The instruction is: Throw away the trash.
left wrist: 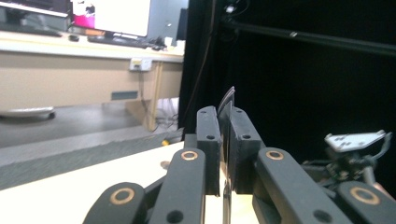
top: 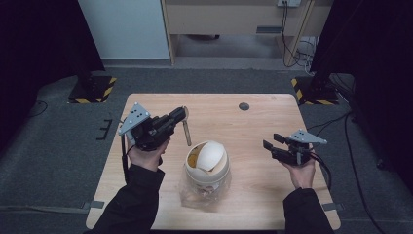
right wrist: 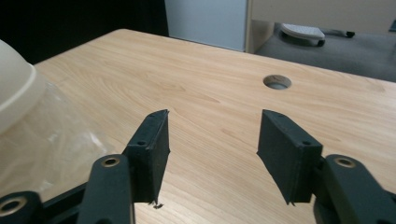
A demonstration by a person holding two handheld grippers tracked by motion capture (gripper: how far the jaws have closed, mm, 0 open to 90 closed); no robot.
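Note:
A thin flat brownish strip (top: pixel 187 132) hangs from the jaws of my left gripper (top: pixel 182 114), which is shut on it above the left half of the table. In the left gripper view the strip's dark edge (left wrist: pixel 229 95) pokes up between the closed jaws of the left gripper (left wrist: pixel 225 114). A cream bin with a tilted swing lid (top: pixel 207 163) stands in the middle of the table, with a clear plastic bag (top: pixel 195 192) around it. To the bin's right my right gripper (top: pixel 272 141) stands open, and nothing is between the jaws of the right gripper (right wrist: pixel 212 126).
The wooden table (top: pixel 253 122) has a round cable hole (top: pixel 244 106) near its far edge, the same hole (right wrist: pixel 277 82) lying ahead of the right jaws. The bin (right wrist: pixel 14 88) and the bag (right wrist: pixel 56 135) lie at that view's left. Black stands flank the table.

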